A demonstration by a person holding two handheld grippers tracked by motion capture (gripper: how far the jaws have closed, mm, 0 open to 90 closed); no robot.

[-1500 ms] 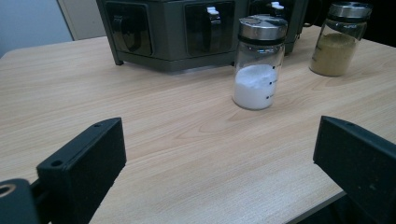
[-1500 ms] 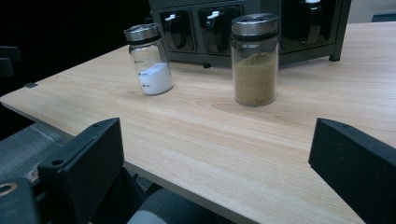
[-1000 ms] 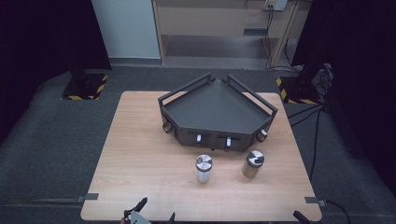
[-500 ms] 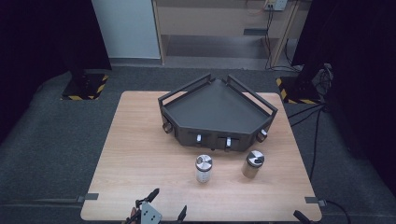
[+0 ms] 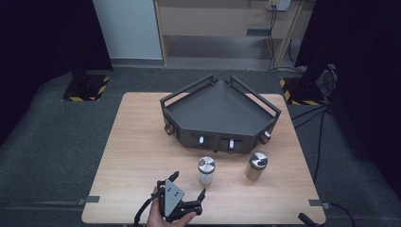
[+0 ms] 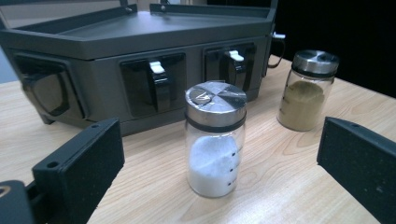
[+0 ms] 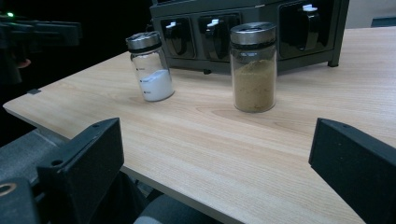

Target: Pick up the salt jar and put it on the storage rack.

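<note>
Two glass shaker jars with metal lids stand on the wooden table [image 5: 142, 156] in front of a dark three-cornered rack [image 5: 220, 111]. One jar holds white powder [image 5: 206, 170], the other brown powder [image 5: 256, 165]. My left gripper [image 5: 188, 184] is open over the table's front edge. Its jaws point at the white jar [image 6: 215, 140], which stands a little ahead of them and untouched, with the brown jar [image 6: 308, 91] farther right. My right gripper [image 7: 215, 140] is open and empty, just off the table's front edge, facing the brown jar [image 7: 253, 67].
The rack's front face carries several clip-like holders [image 6: 159, 81] and round knobs at its corners [image 5: 169, 128]. Grey carpet [image 5: 61, 142] surrounds the table. Shelving [image 5: 227, 28] and cables [image 5: 321, 109] are at the back right.
My left gripper has come up from the bottom edge onto the table's front and moved forward and right toward the white jar. The jars and rack have not moved.
</note>
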